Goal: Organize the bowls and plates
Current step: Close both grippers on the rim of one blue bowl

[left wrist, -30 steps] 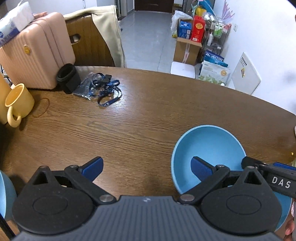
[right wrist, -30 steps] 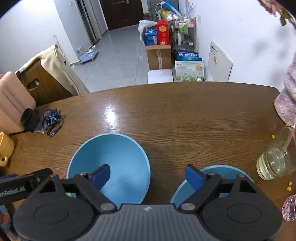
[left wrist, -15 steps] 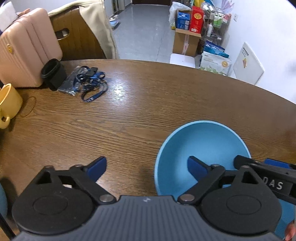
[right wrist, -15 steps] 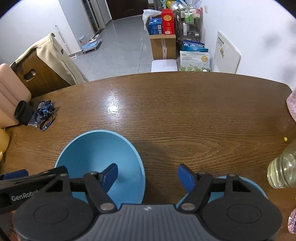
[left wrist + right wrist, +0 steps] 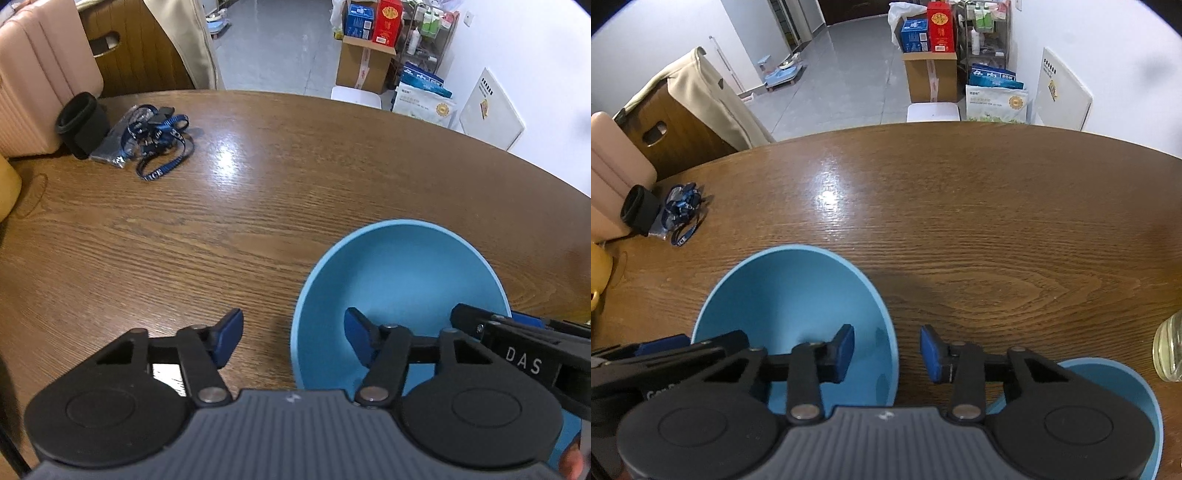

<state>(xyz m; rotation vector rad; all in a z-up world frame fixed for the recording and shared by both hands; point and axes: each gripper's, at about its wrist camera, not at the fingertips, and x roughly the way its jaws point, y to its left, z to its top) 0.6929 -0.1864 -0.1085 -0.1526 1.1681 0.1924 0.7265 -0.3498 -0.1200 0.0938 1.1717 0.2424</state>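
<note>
The left tool is straddling the left rim of the nearer blue bowl, one pad outside over the tabletop and the other inside the basin. Its jaws have just been closing, but a gap is still showing on both sides of the rim, so it is not yet gripping. The right tool is doing the same at that bowl's opposite rim, seen in its own view: one pad inside, one outside, jaws just closing and narrower, though whether the pads are already touching the wall is hard to tell from this angle. Taking the bowl from both sides probably means it is being readied for a level lift.

A second blue bowl is sitting just beside the first, at the lower right of the right view, partly hidden under the tool body; it looks like the likely stacking partner. A glass jar is standing near that bowl and could be bumped. Farther off, a blue lanyard bundle, a black cylinder and a pink suitcase are lying well apart, leaving the middle of the tabletop free.
</note>
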